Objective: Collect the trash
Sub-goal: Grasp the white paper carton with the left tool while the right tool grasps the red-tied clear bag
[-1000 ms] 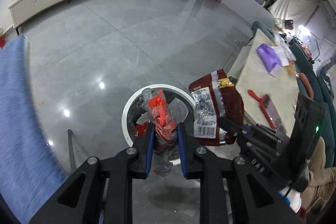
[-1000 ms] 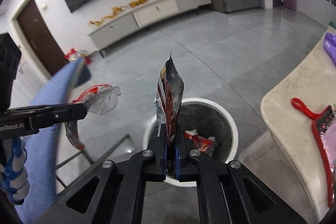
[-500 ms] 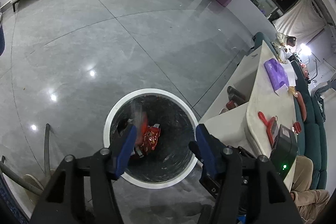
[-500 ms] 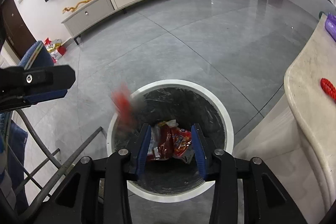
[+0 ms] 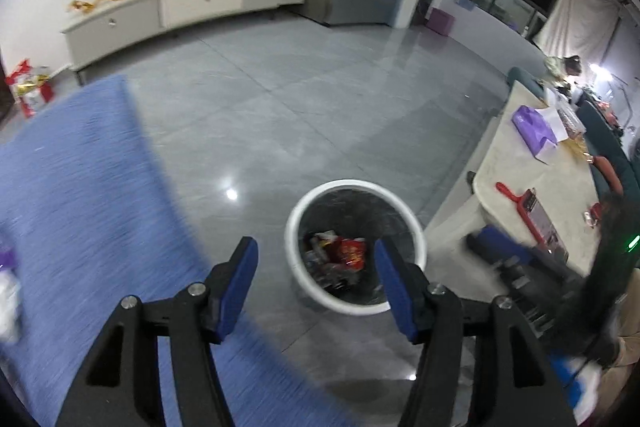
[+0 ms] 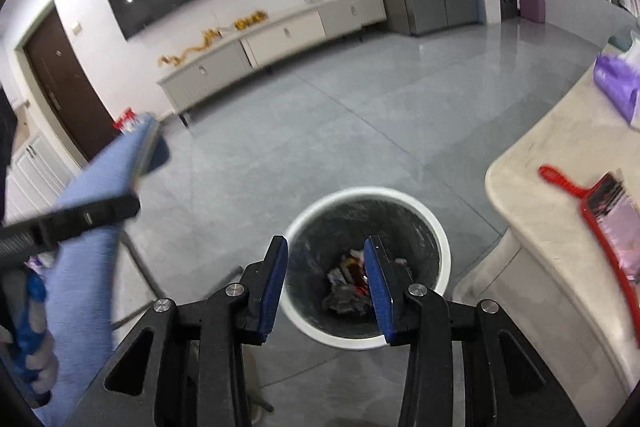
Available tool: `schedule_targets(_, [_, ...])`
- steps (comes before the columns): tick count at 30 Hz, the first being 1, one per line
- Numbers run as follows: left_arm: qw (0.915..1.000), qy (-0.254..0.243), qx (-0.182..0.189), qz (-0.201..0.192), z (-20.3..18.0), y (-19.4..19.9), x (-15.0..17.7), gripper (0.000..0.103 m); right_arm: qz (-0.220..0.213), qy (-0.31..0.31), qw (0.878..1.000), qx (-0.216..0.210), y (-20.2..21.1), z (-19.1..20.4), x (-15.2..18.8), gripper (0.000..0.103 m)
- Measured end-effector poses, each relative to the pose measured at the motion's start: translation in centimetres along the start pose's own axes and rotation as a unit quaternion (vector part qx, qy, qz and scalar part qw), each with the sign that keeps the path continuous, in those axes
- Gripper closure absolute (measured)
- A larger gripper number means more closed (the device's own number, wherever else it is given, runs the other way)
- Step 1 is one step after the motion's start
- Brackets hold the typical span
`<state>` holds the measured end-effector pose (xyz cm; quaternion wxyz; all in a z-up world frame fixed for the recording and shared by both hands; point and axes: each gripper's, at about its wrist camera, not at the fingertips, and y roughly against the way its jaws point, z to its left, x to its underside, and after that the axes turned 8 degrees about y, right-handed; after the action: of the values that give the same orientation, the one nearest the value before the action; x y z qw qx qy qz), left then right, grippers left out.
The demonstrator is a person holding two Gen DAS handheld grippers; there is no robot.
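A round white-rimmed trash bin (image 5: pixel 356 187) with a black liner stands on the grey floor. Red and silver wrappers (image 5: pixel 340 255) lie inside it. The bin also shows in the right wrist view (image 6: pixel 440 251), with the wrappers (image 6: pixel 348 287) at its bottom. My left gripper (image 5: pixel 316 267) is open and empty, above and short of the bin. My right gripper (image 6: pixel 326 275) is open and empty, above the bin's near side. The right gripper body (image 5: pixel 532 275) shows blurred at the right of the left wrist view.
A blue-padded chair or board (image 5: pixel 80 207) sits at the left, also in the right wrist view (image 6: pixel 92 211). A beige table (image 5: pixel 540 183) at the right holds a red brush (image 6: pixel 596 211) and a purple bag (image 5: pixel 534 127). A white cabinet (image 5: pixel 180 7) lines the far wall.
Both grippers let go of their wrappers, which fell into the bin. Both have since lifted and pulled back, so the bin looks smaller and farther. The jaws stay open.
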<state>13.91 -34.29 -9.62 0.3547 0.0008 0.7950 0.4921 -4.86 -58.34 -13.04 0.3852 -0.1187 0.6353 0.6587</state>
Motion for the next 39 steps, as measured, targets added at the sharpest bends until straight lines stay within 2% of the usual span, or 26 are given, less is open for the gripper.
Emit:
schedule_targets(8, [0.9950, 0.016, -0.077, -0.061, 5.7, 9.0, 4.7, 0.037, -0.063, 0.055, 0.995, -0.061, 7.3, 6.8, -2.4, 0.063])
schedule_targets(14, [0.9834, 0.069, -0.127, -0.110, 11.9, 16.4, 7.5, 0.032, -0.070, 0.099, 0.986, -0.118, 8.8, 13.0, -3.0, 0.063])
schedule_targets(19, [0.9635, 0.140, -0.188, -0.130, 18.1, 21.2, 10.7, 0.027, -0.052, 0.140, 0.974, -0.171, 8.2, 18.8, -2.4, 0.063])
schedule_targets(24, [0.9400, 0.208, -0.247, -0.109, 24.4, 22.9, 14.1, 0.026, -0.036, 0.185, 0.956, -0.224, 7.5, 23.8, -1.4, 0.063])
schedule_targets(28, [0.9287, 0.267, -0.244, -0.079, 28.0, 22.6, 15.4, 0.026, -0.017, 0.214, 0.943, -0.254, 6.6, 27.5, -0.3, 0.063])
schedule_targets(32, [0.9272, 0.292, -0.229, -0.052, 29.0, 21.0, 15.7, 0.026, 0.003, 0.240, 0.931, -0.275, 5.3, 30.4, 0.6, 0.062])
schedule_targets(39, [0.9231, 0.326, -0.205, -0.010, 30.1, 17.7, 15.6, 0.027, 0.038, 0.270, 0.919, -0.286, 2.7, 33.7, 1.7, 0.061])
